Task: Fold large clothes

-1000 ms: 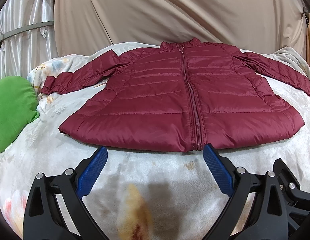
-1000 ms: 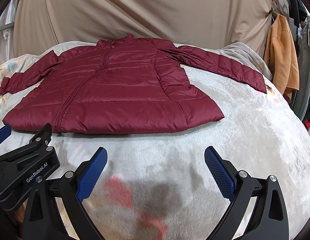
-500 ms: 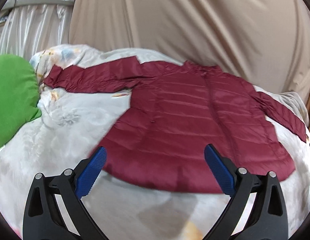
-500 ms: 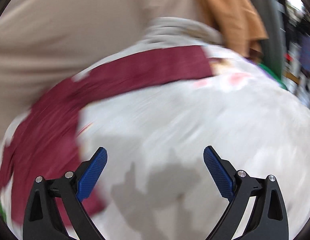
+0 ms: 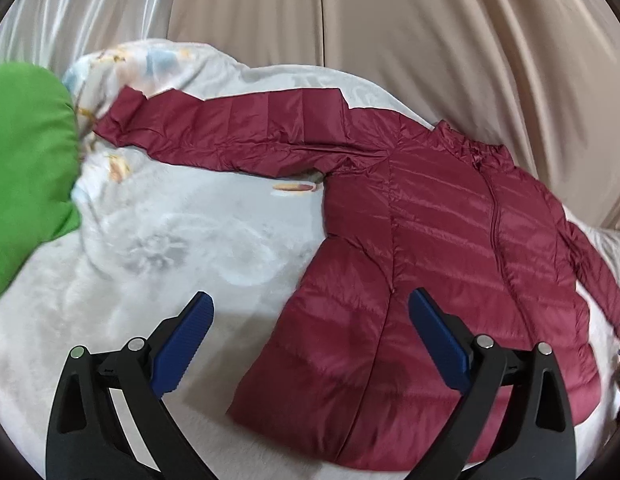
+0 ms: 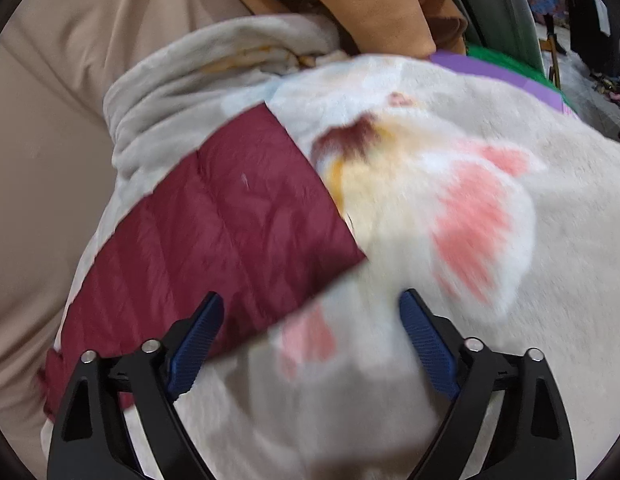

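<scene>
A dark red quilted jacket [image 5: 437, 240] lies flat and zipped on a pale printed blanket [image 5: 170, 240], its left sleeve [image 5: 230, 136] stretched out toward a green pillow. My left gripper [image 5: 310, 344] is open and empty, hovering over the jacket's lower left hem. In the right wrist view the jacket's other sleeve [image 6: 214, 232] lies across the blanket [image 6: 489, 320], cuff end toward the upper right. My right gripper [image 6: 310, 344] is open and empty just above that sleeve's cuff end.
A green pillow [image 5: 26, 172] sits at the left edge of the bed. Beige curtains [image 5: 429, 40] hang behind. An orange garment [image 6: 349, 4] hangs at the bed's far right, with a grey rail and clutter beyond.
Both grippers have moved apart from the jacket's hem: the left swung toward the left side and sleeve, the right swung out to the right sleeve's cuff. Both stayed open.
</scene>
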{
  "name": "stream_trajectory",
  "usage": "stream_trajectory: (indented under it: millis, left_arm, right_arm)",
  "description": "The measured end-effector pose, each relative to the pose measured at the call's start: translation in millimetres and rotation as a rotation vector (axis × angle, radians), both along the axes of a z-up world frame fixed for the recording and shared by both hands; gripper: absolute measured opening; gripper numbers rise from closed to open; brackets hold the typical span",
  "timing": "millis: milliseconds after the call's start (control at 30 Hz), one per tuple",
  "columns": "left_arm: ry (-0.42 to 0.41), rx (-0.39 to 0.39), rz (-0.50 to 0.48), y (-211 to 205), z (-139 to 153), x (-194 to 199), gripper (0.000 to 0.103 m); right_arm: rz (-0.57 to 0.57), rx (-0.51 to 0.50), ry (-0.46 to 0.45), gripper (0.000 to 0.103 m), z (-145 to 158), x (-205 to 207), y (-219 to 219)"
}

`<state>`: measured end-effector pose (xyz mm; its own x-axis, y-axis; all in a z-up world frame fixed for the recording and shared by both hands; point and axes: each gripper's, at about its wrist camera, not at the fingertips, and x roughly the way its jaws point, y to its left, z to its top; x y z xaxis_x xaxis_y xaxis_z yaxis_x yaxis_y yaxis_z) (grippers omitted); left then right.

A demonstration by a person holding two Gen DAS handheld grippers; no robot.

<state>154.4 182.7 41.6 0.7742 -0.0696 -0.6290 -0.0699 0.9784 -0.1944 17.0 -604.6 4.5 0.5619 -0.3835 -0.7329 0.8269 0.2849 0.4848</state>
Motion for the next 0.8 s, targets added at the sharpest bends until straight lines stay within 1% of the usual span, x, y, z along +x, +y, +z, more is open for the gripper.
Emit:
stream_trajectory:
  millis: [33, 67, 100, 133, 167, 200, 233, 300, 333, 367, 400, 433, 500, 533, 567, 600, 667, 700, 733, 767, 800]
  left_arm:
    - [0.0, 0.001, 0.001, -0.2, 1.1, 4.9, 0.096]
    - [0.0, 0.008, 0.002, -2.1, 3.2, 10.6, 0.096]
    - [-0.003, 0.014, 0.0, -3.6, 4.8, 14.9, 0.096]
    - [-0.009, 0.021, -0.004, -5.9, 6.9, 19.4, 0.096]
    - [-0.018, 0.032, -0.004, -9.0, 10.2, 24.6, 0.096]
    - [-0.028, 0.04, -0.008, -11.6, 13.3, 29.1, 0.096]
    - [-0.044, 0.051, -0.014, -16.1, 17.8, 34.7, 0.096]
    - [-0.062, 0.055, -0.031, -23.2, 24.3, 42.8, 0.096]
    - [-0.071, 0.053, -0.041, -27.0, 27.6, 47.1, 0.096]
    - [-0.084, 0.049, -0.054, -32.5, 31.7, 52.5, 0.096]
    - [-0.092, 0.047, -0.062, -36.7, 34.5, 56.3, 0.096]
    - [-0.102, 0.04, -0.076, -42.0, 38.0, 61.1, 0.096]
    - [-0.11, 0.024, -0.099, -50.0, 40.7, 69.0, 0.096]
    - [-0.104, 0.011, -0.114, -54.8, 41.4, 75.9, 0.096]
    - [-0.1, -0.002, -0.129, -57.8, 41.1, 80.6, 0.096]
    - [-0.09, -0.017, -0.143, -62.0, 39.4, 87.8, 0.096]
    - [-0.064, -0.049, -0.17, -69.2, 33.5, 100.6, 0.096]
    - [-0.044, -0.068, -0.186, -72.2, 28.9, 108.8, 0.096]
    - [-0.018, -0.09, -0.201, -74.7, 24.1, 117.2, 0.096]
    - [0.019, -0.138, -0.232, -76.8, 16.3, 129.7, 0.096]
    - [0.044, -0.166, -0.241, -77.3, 10.4, 137.2, 0.096]
  right_arm:
    - [0.029, 0.001, -0.027, 0.036, 3.7, 8.7, -2.8]
    - [0.049, 0.007, -0.052, 0.007, 6.7, 16.6, -9.9]
    - [0.066, 0.009, -0.076, 0.006, 14.3, 24.6, -9.9]
    - [0.084, -0.018, -0.109, 0.006, 30.5, 37.4, -5.8]
    - [0.11, -0.057, -0.137, 0.006, 47.9, 50.0, 2.8]
    - [0.168, -0.123, -0.178, 0.005, 76.6, 70.4, 19.7]
    - [0.218, -0.172, -0.206, 0.005, 97.3, 85.8, 35.3]
    - [0.39, -0.284, -0.285, 0.005, 149.1, 131.0, 91.4]
    - [0.478, -0.313, -0.321, 0.005, 166.6, 153.0, 117.9]
    - [0.586, -0.34, -0.354, 0.005, 183.4, 175.6, 153.9]
    - [0.67, -0.357, -0.374, 0.005, 193.3, 192.4, 183.8]
    - [0.785, -0.372, -0.395, 0.005, 201.6, 215.1, 227.0]
    - [0.972, -0.366, -0.403, 0.006, 200.1, 252.2, 300.0]
    - [1.069, -0.357, -0.388, 0.008, 190.3, 271.3, 341.6]
    - [1.139, -0.355, -0.361, 0.009, 177.3, 286.6, 376.9]
    - [1.217, -0.344, -0.315, 0.011, 156.2, 303.7, 416.1]
    - [1.313, -0.29, -0.243, 0.024, 119.3, 323.2, 463.6]
    - [1.35, -0.267, -0.207, 0.026, 103.4, 325.5, 483.5]
    - [1.373, -0.252, -0.191, 0.027, 94.9, 322.4, 495.0]
    - [1.396, -0.241, -0.185, 0.027, 90.0, 316.9, 503.3]
    - [1.407, -0.238, -0.187, 0.028, 89.0, 306.6, 505.9]
